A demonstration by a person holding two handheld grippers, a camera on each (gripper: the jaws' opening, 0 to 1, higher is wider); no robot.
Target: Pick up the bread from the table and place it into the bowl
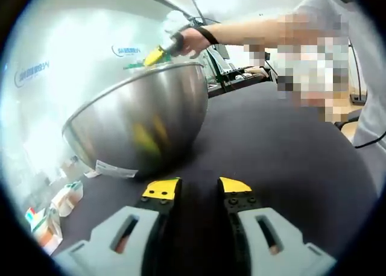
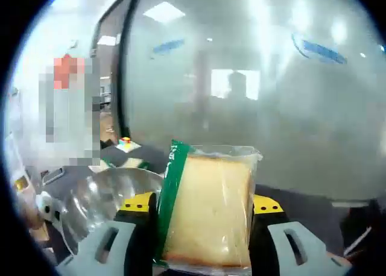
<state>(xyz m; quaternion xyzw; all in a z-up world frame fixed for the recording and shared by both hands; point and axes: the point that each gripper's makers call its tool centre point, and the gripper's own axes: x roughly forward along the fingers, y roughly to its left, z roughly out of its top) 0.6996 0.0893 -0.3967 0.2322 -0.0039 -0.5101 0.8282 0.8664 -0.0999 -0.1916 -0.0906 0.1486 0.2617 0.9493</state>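
Observation:
A slice of bread [image 2: 208, 210] in a clear wrapper with a green edge stands upright between the jaws of my right gripper [image 2: 204, 205], which is shut on it. It hangs in the air, with the steel bowl [image 2: 111, 194] below and to its left. In the left gripper view the steel bowl [image 1: 142, 116] sits on the dark table [image 1: 277, 161], just beyond my left gripper [image 1: 198, 190], whose jaws stand open with nothing between them. Above the bowl's far rim a person's hand holds the other gripper [image 1: 158, 55], seen by its yellow tip.
Small cartons [image 1: 57, 213] lie on the table's left side near the bowl. A frosted glass wall [image 2: 259, 89] stands behind the table. A person's body [image 1: 368, 77] is at the right in the left gripper view.

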